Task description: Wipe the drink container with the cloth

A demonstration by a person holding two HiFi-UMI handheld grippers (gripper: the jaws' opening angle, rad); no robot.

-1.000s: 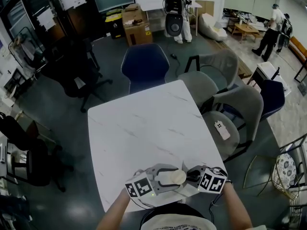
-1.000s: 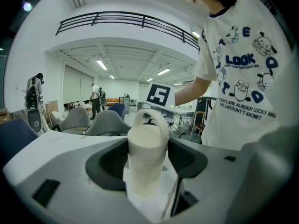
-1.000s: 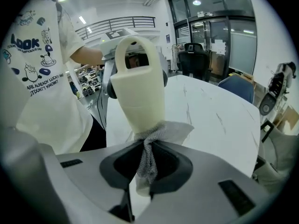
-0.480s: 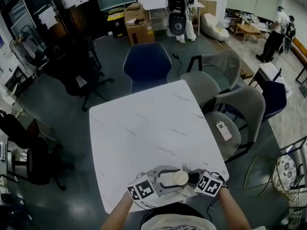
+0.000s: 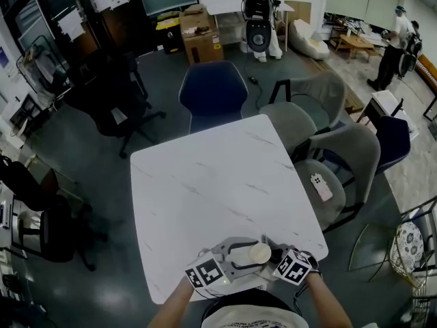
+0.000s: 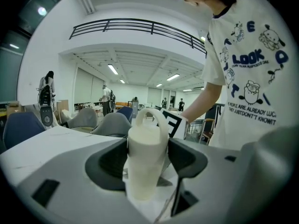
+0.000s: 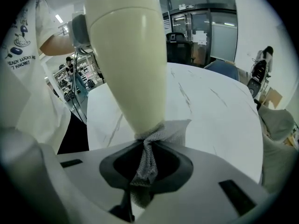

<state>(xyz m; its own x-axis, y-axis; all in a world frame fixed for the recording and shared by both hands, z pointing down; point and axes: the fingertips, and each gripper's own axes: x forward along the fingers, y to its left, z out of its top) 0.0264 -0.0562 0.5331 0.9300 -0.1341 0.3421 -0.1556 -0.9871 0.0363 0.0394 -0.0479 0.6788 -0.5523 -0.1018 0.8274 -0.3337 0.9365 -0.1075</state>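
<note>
A cream drink container (image 5: 259,253) with a loop handle is held over the near edge of the white marble table (image 5: 212,183). My left gripper (image 5: 240,260) is shut on the container (image 6: 145,160), which stands upright between its jaws in the left gripper view. My right gripper (image 5: 275,256) is just right of it and shut on a grey mesh cloth (image 7: 148,146). In the right gripper view the cloth is bunched against the narrow end of the container (image 7: 128,55). The cloth cannot be made out in the head view.
A blue chair (image 5: 213,91) stands at the table's far side and grey chairs (image 5: 341,156) at its right, one with a small white device (image 5: 319,186) on the seat. Black office chairs (image 5: 113,101) are at the left. People stand far back.
Both grippers have stayed together at the table's near edge. The right gripper has edged a little left, closer in against the container.
</note>
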